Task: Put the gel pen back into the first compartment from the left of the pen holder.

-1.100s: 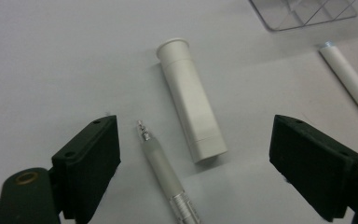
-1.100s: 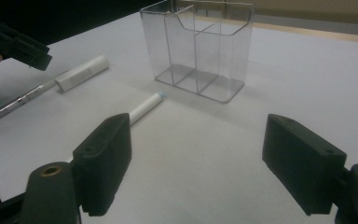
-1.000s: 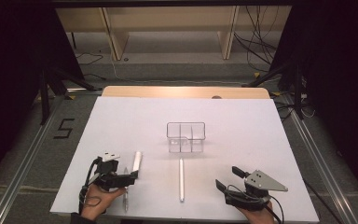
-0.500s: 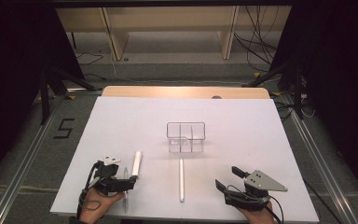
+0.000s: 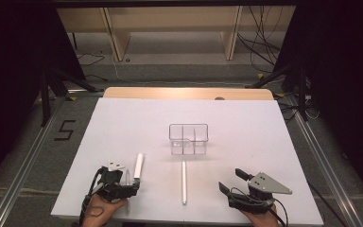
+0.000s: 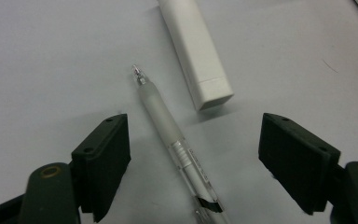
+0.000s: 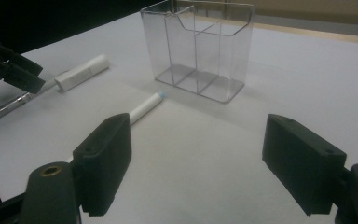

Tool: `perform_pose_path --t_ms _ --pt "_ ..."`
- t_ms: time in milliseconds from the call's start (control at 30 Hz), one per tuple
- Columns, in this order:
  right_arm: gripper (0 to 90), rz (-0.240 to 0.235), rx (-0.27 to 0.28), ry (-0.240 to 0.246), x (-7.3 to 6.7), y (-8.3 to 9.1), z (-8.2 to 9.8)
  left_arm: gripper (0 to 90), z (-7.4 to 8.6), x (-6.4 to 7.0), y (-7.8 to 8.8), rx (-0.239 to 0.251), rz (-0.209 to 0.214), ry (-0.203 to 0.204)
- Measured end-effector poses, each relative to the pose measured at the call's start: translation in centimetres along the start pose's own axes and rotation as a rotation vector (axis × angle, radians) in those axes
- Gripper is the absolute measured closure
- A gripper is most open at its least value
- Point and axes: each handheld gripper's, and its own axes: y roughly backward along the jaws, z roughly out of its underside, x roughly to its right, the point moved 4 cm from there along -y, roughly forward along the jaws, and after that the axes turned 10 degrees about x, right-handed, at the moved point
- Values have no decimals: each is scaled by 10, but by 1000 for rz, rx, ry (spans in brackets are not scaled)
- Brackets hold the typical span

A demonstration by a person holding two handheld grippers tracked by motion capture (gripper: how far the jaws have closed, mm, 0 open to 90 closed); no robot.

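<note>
clear pen: lay flat on the bench at the near left, between the left tool's jaws, pads not touching the barrel; tip pointed away from the tool.
left tool: jaws wide but had just started closing around the pen; no grip yet. Versus a second ago the hand had crept a little toward the pen.
meaning: looked like the grasp step of a pick-up, pen likely bound for the organizer; nothing lifted so far.
white capped stick: just beside the pen on its far side, apart from it; a jaw could clip it if the closing went skewed.
white pen: mid-bench, alone, same spot as before.
clear organizer: three-compartment box, upright, empty, well beyond the pens.
right tool: jaws wide, holding nothing, parked at the near right, unmoved.
</note>
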Motion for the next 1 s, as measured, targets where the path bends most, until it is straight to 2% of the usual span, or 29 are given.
perform_pose_path --t_ms 67,300,633,867,1000 --pt "246 1 -1 2 0 0 0 258 1 0 1 -4 6 -8" --pt "246 -2 -3 1 -2 -1 0 345 5 -2 1 -7 19 25" --pt "247 -4 -2 4 -3 -1 0 439 6 -1 1 -3 11 30" --pt "247 -4 -3 3 -3 -1 0 502 9 -1 2 -25 -3 34" --pt "247 -4 -3 5 -3 -1 0 532 11 1 1 -38 -8 18"
